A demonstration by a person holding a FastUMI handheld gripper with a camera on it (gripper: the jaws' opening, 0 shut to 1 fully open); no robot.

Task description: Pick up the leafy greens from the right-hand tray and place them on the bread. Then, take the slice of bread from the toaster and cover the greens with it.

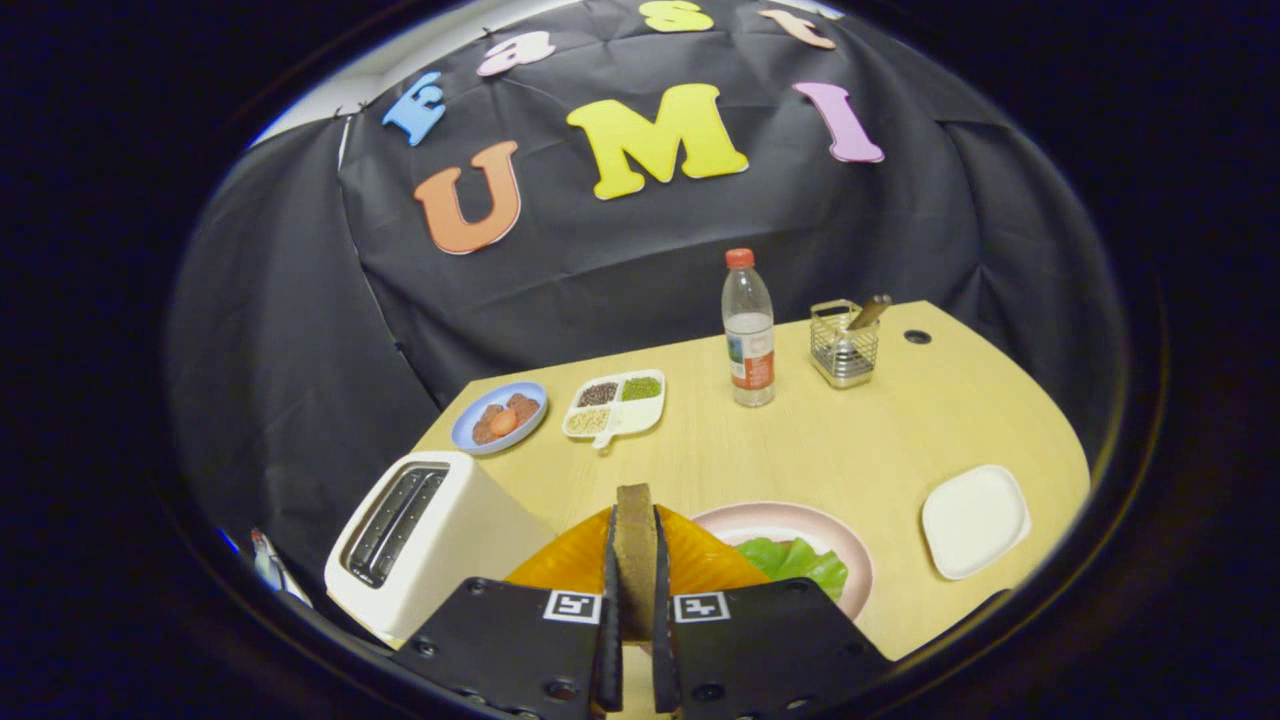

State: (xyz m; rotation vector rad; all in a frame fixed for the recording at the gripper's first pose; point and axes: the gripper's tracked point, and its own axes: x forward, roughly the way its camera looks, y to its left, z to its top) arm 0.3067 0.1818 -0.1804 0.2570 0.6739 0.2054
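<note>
Second step in hand: bread slice (634,545) carried from toaster (425,535) toward the greens (795,562).

Fingers (611,580) nearly closed, pinching the slice upright, edge-on between them. Greens lying on pink plate (800,520), just ahead and right, over tabletop (860,430). Next, by judgement: shifting right, tilting flat, lowering over the greens, releasing.

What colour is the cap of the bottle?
Red, in the gripper view: cap on the bottle. The gripper is shut on bread.
</note>
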